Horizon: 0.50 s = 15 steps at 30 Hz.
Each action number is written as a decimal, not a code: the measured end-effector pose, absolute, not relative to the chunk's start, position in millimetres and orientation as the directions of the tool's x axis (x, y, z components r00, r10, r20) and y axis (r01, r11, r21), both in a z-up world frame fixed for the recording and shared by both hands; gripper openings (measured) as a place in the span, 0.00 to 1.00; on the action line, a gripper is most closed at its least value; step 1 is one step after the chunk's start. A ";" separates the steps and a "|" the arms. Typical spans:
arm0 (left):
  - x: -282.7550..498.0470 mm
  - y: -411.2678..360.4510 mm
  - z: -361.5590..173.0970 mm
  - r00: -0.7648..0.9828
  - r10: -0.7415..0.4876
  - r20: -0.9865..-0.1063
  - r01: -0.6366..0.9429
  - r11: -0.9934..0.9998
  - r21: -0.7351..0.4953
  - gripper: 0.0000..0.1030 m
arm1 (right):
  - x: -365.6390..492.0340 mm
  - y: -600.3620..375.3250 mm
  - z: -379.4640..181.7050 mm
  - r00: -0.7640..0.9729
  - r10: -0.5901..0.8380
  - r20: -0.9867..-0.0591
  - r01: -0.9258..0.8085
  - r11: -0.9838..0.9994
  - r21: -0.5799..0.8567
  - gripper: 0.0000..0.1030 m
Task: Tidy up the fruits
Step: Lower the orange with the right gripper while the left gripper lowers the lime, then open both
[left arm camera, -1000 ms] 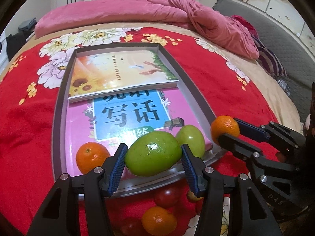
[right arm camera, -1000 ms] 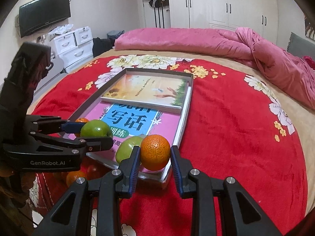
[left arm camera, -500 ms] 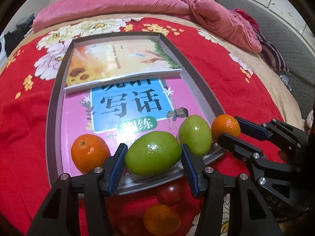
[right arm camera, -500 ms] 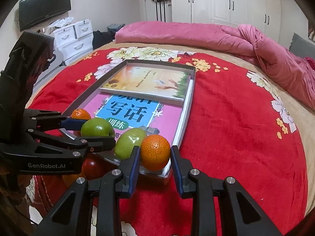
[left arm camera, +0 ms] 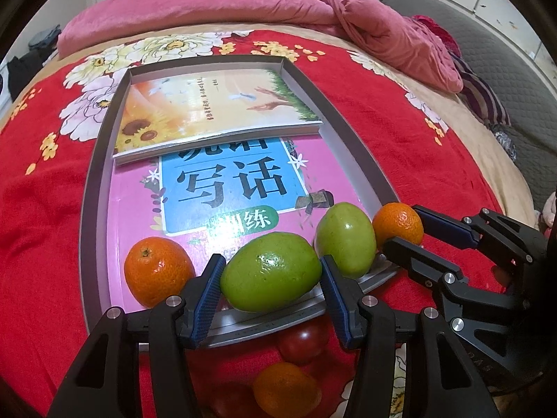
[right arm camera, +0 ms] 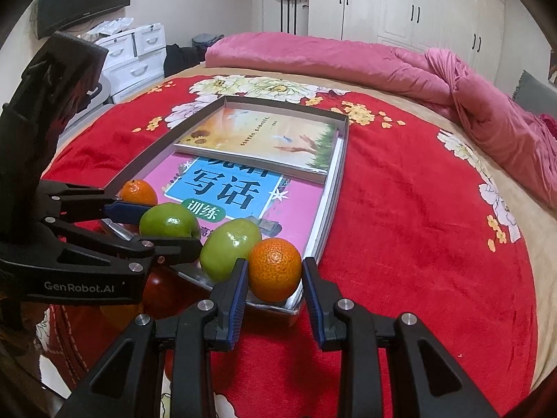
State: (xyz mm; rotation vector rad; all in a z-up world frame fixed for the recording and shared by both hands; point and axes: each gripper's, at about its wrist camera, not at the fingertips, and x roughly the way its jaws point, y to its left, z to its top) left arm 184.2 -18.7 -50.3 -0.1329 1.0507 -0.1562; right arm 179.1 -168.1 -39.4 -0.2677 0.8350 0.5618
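My left gripper [left arm camera: 271,273] is shut on a green fruit [left arm camera: 271,271], held just above the near rim of a grey tray [left arm camera: 92,188]. My right gripper [right arm camera: 275,271] is shut on an orange [right arm camera: 275,269] over the tray's near right corner [right arm camera: 327,230]. In the left wrist view that right gripper [left arm camera: 403,230] comes in from the right. A second green fruit [left arm camera: 346,238] and another orange [left arm camera: 158,270] lie in the tray on a pink book [left arm camera: 229,188]. On the red bedspread below the tray lie a red fruit [left arm camera: 301,343] and an orange [left arm camera: 287,393].
A sunflower-cover book [left arm camera: 209,108] lies across the far half of the tray. A pink quilt [left arm camera: 243,3] is bunched along the far side of the bed. White drawers [right arm camera: 135,59] stand at the left, wardrobes [right arm camera: 417,10] behind.
The right gripper has brought its orange slightly closer to the tray's near corner, beside the loose green fruit. The left gripper keeps its green fruit in place.
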 end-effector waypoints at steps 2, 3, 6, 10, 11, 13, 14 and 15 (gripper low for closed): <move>184.0 -18.7 -50.7 0.488 -0.192 -0.852 0.065 0.981 -0.184 0.55 | 179.0 -167.8 -39.5 0.538 0.364 -0.761 -0.566 0.824 -0.007 0.31; 184.2 -18.7 -50.3 0.487 -0.191 -0.852 0.065 0.981 -0.183 0.55 | 179.3 -167.5 -39.2 0.538 0.363 -0.761 -0.567 0.824 -0.008 0.31; 184.2 -18.7 -50.5 0.487 -0.192 -0.852 0.065 0.981 -0.184 0.55 | 179.3 -167.6 -39.1 0.538 0.364 -0.760 -0.566 0.824 -0.005 0.31; 184.2 -18.3 -50.6 0.487 -0.192 -0.852 0.065 0.981 -0.184 0.55 | 178.6 -167.5 -39.3 0.542 0.361 -0.758 -0.565 0.825 -0.012 0.31; 184.2 -18.5 -50.5 0.487 -0.192 -0.852 0.064 0.981 -0.184 0.55 | 178.6 -167.4 -39.2 0.542 0.362 -0.758 -0.566 0.824 -0.011 0.32; 184.3 -18.5 -50.8 0.486 -0.192 -0.852 0.066 0.981 -0.184 0.55 | 179.1 -168.0 -38.7 0.541 0.364 -0.758 -0.566 0.825 -0.008 0.35; 184.3 -18.8 -50.8 0.486 -0.192 -0.853 0.065 0.981 -0.184 0.55 | 179.0 -167.9 -38.6 0.540 0.367 -0.758 -0.566 0.825 -0.003 0.39; 184.2 -18.9 -50.6 0.487 -0.192 -0.852 0.065 0.981 -0.185 0.55 | 179.0 -168.4 -38.5 0.538 0.369 -0.758 -0.566 0.824 0.000 0.40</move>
